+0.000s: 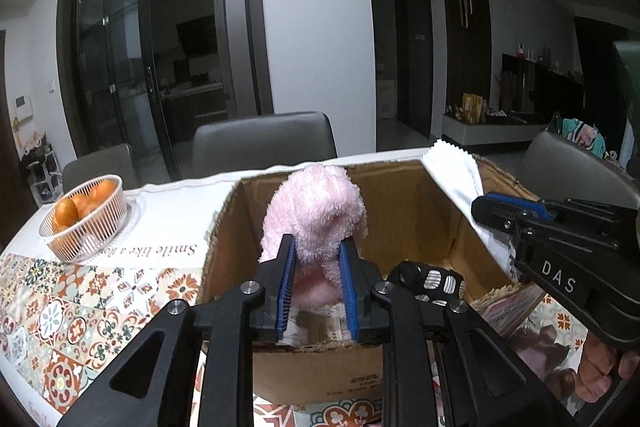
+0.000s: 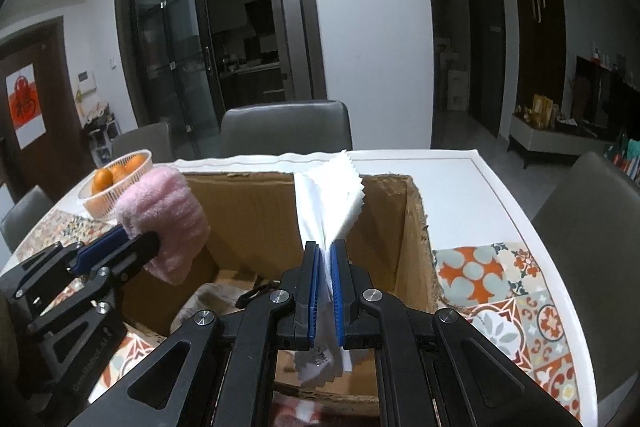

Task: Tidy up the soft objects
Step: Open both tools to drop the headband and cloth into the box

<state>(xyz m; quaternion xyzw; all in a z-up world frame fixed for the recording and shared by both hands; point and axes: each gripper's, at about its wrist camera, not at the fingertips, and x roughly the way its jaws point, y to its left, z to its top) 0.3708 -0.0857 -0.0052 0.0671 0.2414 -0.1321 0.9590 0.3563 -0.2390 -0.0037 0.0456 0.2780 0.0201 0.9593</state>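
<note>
Over the open cardboard box [image 1: 400, 211], mid-frame, the left gripper [image 1: 316, 281] clamps one pink towel [image 1: 316, 215]; the right gripper [image 2: 325, 287] pinches one white cloth [image 2: 336, 195] near the back rim.

The cardboard box [image 1: 400, 211] floor is mostly hidden behind both tools, its contents too dim to identify.

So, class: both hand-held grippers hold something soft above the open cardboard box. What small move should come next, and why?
Probably lower both a little further into the cardboard box before letting go. The left hand-held gripper grips the pink fluffy cloth and the right hand-held gripper pinches the white cloth, both held at about rim height, so a release now might drape them over the edge.
</note>
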